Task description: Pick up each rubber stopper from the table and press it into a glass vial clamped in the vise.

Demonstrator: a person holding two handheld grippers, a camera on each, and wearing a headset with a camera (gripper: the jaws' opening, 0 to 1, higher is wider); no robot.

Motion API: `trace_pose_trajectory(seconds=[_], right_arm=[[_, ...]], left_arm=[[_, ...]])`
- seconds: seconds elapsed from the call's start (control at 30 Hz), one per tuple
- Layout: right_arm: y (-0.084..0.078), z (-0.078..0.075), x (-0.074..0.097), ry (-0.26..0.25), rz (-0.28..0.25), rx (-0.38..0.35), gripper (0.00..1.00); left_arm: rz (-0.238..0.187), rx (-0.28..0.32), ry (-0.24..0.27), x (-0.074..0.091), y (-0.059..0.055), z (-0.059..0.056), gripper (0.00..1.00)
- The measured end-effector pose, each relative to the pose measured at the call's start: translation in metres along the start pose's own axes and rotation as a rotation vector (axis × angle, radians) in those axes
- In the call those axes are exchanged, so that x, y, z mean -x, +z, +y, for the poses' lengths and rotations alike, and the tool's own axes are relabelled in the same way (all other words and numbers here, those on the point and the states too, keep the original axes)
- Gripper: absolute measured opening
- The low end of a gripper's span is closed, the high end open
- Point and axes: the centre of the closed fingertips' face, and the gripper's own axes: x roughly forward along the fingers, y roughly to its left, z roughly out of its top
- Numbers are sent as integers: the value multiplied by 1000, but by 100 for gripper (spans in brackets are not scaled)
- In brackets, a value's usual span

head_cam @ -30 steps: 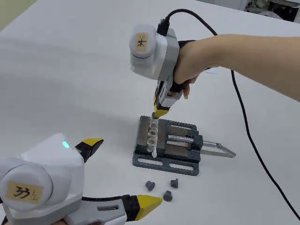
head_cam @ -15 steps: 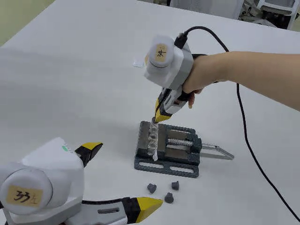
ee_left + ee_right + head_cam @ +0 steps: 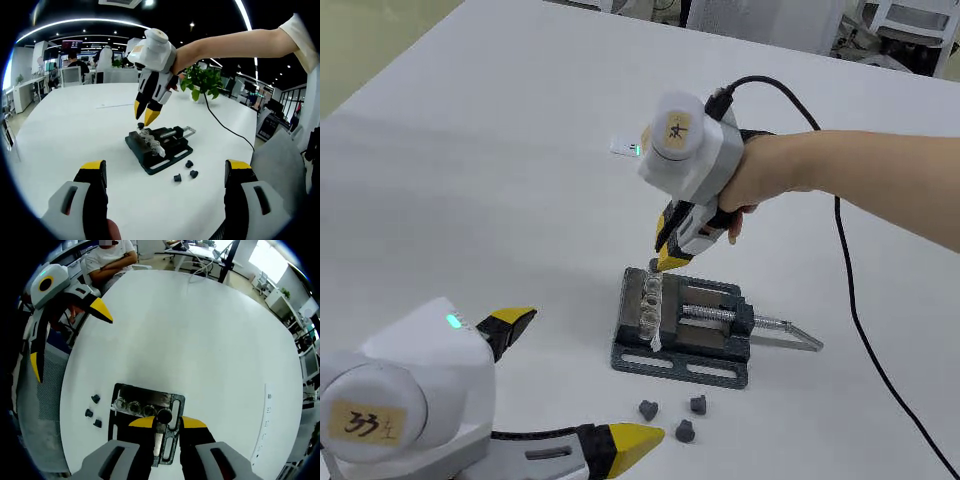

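right gripper view: stopper [image 3: 164, 415] upright in vise [image 3: 150, 395], possibly seated.

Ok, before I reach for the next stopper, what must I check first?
1. Seated stopper pressed fully in: cannot tell.
2. Right tongs open above it: ok.
3. Left tongs open, empty: ok.
4. Three loose stoppers on the table near the vise: ok.
5. Three open vials clamped in the vise: ok.
6. Cable apart from the vise: ok.
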Motion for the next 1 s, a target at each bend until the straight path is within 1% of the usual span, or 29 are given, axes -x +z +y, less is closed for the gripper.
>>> trace_pose_trajectory(seconds=[0.1,0.17,0.27,0.43,0.53,0.6,0.63,0.7,0.8,1.0], right_arm=[[0,0,1,-1,-20,7,21],[0,2,4,-19,-43,22,27],[-1,5,5,-26,-65,14,33],[-4,16,11,-49,-115,13,38],[-5,28,16,-59,-158,0,39],[-7,36,16,-64,-169,-6,38],[-8,42,17,-67,-180,-10,38],[-10,49,17,-69,-202,-16,38],[-13,63,18,-73,-221,-24,38],[-21,85,21,-84,-258,-57,36]], left_arm=[[0,0,2,1,-1,1,98],[0,0,2,1,0,1,98],[0,-3,2,1,0,1,98],[-1,-7,-1,1,1,1,98],[-4,-11,-3,1,2,1,98],[-3,-17,-4,1,2,1,98],[0,-20,-6,1,1,1,98],[1,-26,-9,2,1,0,98],[4,-33,-12,3,1,0,98],[8,-44,-17,5,-1,-2,98]])
